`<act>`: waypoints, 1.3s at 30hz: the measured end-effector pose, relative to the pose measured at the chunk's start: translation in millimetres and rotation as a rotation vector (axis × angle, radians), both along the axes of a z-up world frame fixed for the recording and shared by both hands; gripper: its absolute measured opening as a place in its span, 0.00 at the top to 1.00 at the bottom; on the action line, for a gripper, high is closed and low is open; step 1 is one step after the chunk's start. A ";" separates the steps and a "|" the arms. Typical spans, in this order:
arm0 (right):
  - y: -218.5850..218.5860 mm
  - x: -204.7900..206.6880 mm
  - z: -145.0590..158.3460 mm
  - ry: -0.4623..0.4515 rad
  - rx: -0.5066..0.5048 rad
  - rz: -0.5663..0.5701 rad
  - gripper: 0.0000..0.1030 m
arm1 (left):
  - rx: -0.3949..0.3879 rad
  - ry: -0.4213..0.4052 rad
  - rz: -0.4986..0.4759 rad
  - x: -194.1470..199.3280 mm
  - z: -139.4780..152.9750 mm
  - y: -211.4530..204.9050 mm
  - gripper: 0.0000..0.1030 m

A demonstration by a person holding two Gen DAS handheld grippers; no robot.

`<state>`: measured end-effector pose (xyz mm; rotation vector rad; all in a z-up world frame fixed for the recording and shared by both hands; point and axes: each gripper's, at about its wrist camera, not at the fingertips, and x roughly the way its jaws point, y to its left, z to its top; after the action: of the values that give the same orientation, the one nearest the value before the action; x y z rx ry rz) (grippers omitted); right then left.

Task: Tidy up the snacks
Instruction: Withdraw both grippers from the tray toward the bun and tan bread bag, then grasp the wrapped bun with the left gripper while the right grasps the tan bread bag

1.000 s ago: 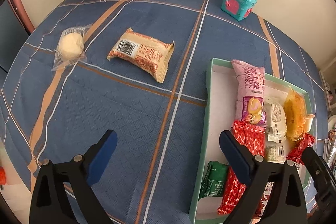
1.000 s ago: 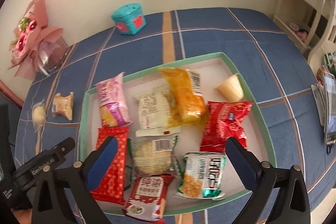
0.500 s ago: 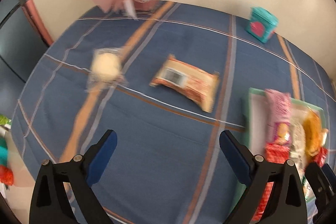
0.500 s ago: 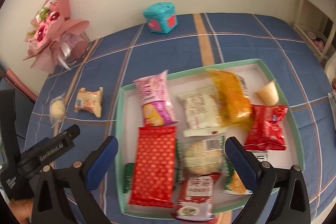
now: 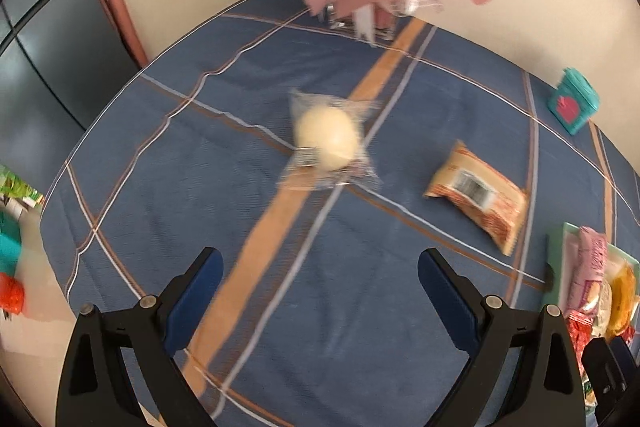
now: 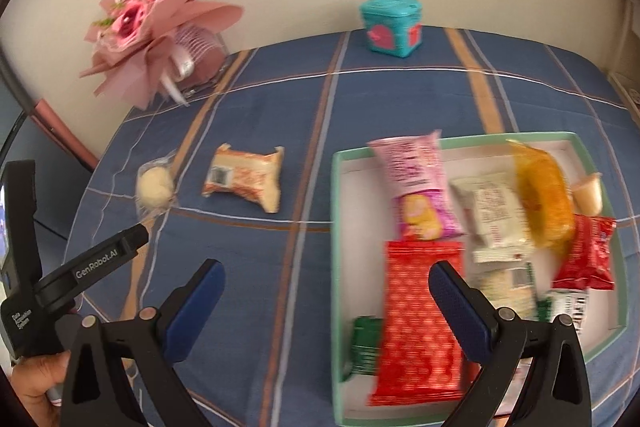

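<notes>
Left gripper (image 5: 320,281) hovers with fingers spread, empty, and the right gripper (image 6: 326,289) likewise. The bun (image 5: 326,138) lies straight ahead on the worktop (image 5: 360,307), nearer the left; the packet (image 5: 478,191), well right, runs diagonally towards the tray (image 6: 337,267).

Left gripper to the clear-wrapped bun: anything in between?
Nothing: in the left wrist view, only bare blue plaid tablecloth lies between the open left gripper and the clear-wrapped bun.
</notes>
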<state>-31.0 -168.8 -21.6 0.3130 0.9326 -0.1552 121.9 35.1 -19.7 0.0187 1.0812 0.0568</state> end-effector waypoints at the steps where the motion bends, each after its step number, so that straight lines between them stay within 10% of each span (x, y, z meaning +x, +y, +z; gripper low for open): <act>1: 5.3 1.5 -0.5 -0.001 -0.001 0.007 0.00 | 0.001 0.002 0.010 2.2 -1.0 7.6 0.05; 39: 46.9 94.0 -3.7 -0.039 -0.019 0.056 0.00 | -0.099 -0.028 0.097 74.7 -5.1 64.1 0.05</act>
<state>63.0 -121.9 -25.3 0.2713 0.8998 -0.1056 196.7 99.2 -24.8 -0.1234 1.0553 0.0905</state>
